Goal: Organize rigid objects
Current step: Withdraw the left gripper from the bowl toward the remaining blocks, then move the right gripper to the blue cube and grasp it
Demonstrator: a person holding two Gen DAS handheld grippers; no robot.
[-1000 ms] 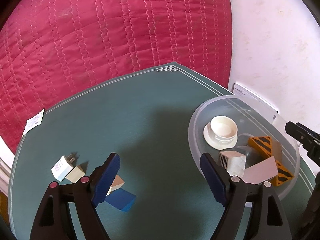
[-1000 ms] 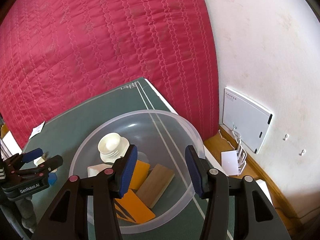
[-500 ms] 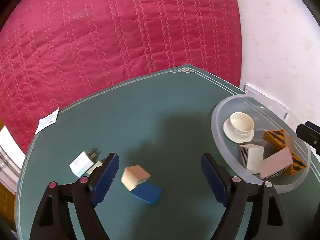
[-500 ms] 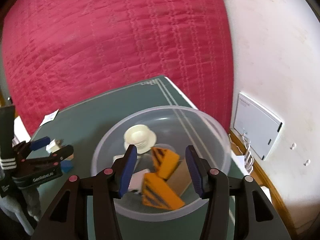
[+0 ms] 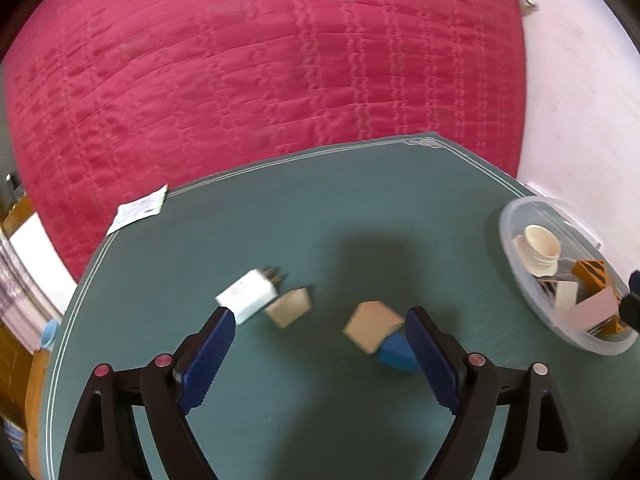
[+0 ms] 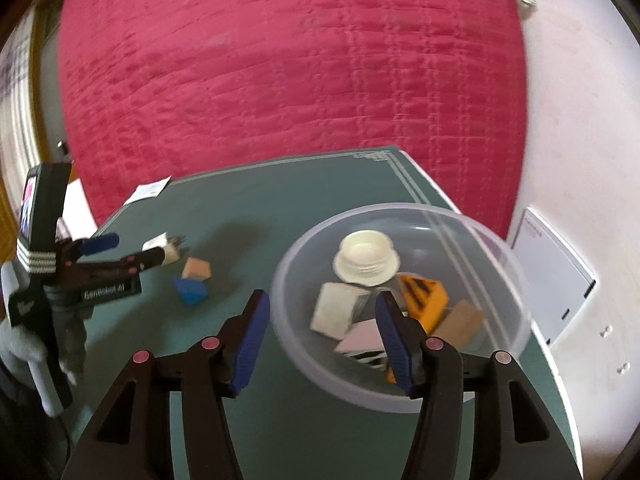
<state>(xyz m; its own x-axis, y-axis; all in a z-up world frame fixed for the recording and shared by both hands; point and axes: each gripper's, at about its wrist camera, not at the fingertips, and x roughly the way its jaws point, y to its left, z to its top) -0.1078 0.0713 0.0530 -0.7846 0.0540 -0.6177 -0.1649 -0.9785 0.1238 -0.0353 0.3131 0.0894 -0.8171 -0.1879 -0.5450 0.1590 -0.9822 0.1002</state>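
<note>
Blocks remain loose: your left gripper [image 5: 320, 356] hangs spread above the tan wooden cube [image 5: 372, 325] at one o'clock; your right gripper [image 6: 320, 332], also spread, straddles the clear plastic bowl [image 6: 516, 276].

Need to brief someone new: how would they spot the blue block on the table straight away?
Start at the clear plastic bowl on the green table; the loose pieces lie to its left. Among them, the blue block lies nearest the left gripper, tucked against a tan wooden block. It is the only blue piece.
</note>
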